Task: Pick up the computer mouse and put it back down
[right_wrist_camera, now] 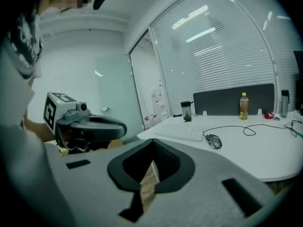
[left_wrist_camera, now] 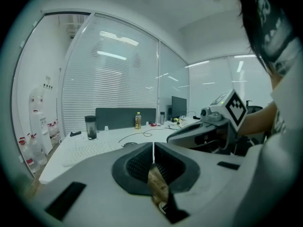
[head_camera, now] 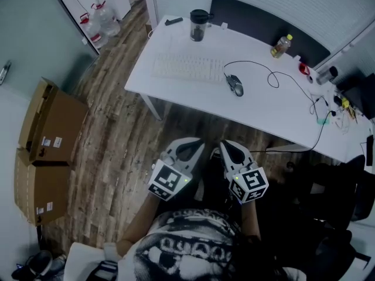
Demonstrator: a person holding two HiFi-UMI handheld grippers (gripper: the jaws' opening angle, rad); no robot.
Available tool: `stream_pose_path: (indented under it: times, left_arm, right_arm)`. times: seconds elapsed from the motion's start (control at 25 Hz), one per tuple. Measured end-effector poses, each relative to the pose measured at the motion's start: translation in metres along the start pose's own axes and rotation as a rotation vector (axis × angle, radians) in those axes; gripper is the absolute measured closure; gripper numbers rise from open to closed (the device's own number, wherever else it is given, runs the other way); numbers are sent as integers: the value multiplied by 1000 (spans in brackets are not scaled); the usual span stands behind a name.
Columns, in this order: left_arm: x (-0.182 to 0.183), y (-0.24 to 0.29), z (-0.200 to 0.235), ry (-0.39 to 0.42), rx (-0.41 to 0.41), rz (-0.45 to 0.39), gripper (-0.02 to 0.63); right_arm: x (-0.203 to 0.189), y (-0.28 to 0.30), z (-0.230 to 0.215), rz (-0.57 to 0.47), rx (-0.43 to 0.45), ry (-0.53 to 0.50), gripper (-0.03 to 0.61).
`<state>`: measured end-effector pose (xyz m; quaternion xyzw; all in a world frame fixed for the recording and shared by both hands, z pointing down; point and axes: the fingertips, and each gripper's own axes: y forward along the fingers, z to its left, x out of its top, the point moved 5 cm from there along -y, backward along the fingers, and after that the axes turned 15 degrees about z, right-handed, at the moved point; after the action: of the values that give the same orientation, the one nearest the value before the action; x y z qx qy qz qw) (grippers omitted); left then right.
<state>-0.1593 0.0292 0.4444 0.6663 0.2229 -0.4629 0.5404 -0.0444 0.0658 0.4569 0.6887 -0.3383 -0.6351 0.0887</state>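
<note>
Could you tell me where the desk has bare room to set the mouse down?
Bare desk lies between the mouse, its cable and the near edge; another patch sits between tumbler and bottle. The right end is crowded with small items.

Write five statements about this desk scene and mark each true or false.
1. The grey wired computer mouse lies on the white desk, right of the white keyboard. True.
2. The right gripper holds the mouse. False: it is shut on nothing, short of the desk.
3. The left gripper is open. False: its jaws are together.
4. A dark lidded tumbler stands on the desk. True.
5. The yellow-capped bottle lies on the floor. False: it stands on the desk.
</note>
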Motion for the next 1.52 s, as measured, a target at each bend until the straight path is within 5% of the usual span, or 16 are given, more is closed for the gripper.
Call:
stream_pose_path:
  times: [0.36, 0.76, 1.08, 1.52]
  left_arm:
    - [22, 40, 36, -18, 62, 19, 607]
    - [93, 123, 81, 4, 141, 3, 607]
    - [112, 174, 100, -26, 184, 54, 607]
    - [115, 203, 116, -74, 264, 108, 607]
  right_arm:
    - [28, 36, -57, -9, 37, -11, 586]
    - [63, 86, -171, 32, 62, -64, 585]
    - [52, 133, -242, 126, 63, -63, 583]
    - [20, 217, -305, 298, -1, -41, 278]
